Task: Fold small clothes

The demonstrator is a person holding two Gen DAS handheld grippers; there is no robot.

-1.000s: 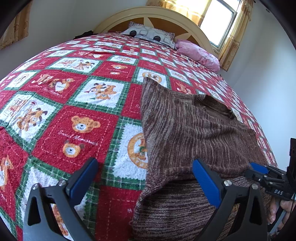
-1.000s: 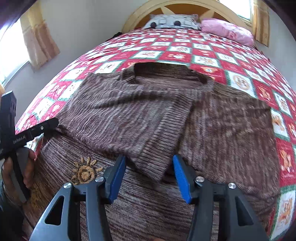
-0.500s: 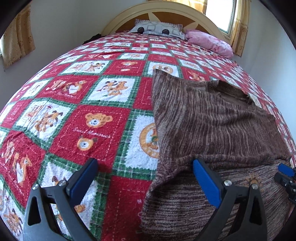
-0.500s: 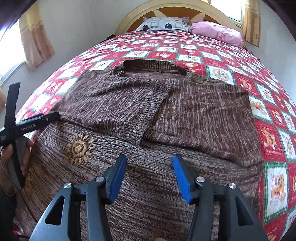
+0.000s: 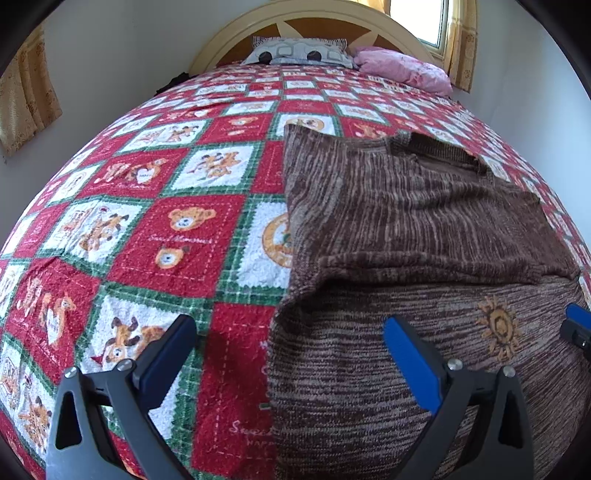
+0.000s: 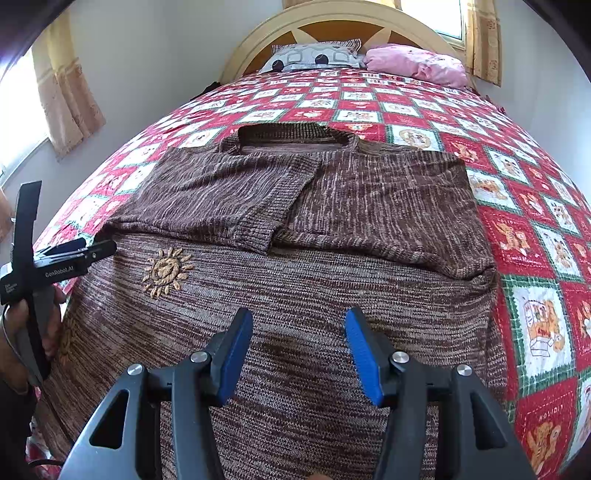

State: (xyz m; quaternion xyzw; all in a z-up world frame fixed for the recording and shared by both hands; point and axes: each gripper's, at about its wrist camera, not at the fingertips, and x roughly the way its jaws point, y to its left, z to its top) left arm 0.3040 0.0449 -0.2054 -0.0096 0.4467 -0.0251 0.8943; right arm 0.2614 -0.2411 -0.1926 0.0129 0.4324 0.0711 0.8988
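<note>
A: Left wrist view first. What's there?

B: The left gripper (image 5: 291, 354) hangs above the bed (image 5: 192, 236), its fingers (image 5: 410, 362) spread wide with nothing between them. One finger sits over the red-and-green teddy-bear quilt, the other over the brown knit sweater (image 5: 406, 229). The sweater lies flat on the quilt, on the right of this view, with its left sleeve folded across the chest. An orange sun patch (image 5: 498, 328) shows on the lower body. The right gripper (image 5: 578, 328) peeks in at the right edge.

A: And at the head of the bed?

B: A grey patterned pillow (image 5: 299, 53) beside a pink pillow (image 5: 402, 68), against a curved headboard (image 5: 314, 20).

A: Now the right wrist view.

B: The right gripper (image 6: 297, 350) hovers over the sweater's (image 6: 332, 295) lower body, fingers (image 6: 360, 350) parted, gripping nothing. Both sleeves are folded inward over the chest, the left one overlapping the right, and the neckline points toward the pillows. The left gripper (image 6: 79, 249) is at the sweater's left edge, held by a hand (image 6: 22, 325); from here I cannot tell how its fingers stand.
</note>
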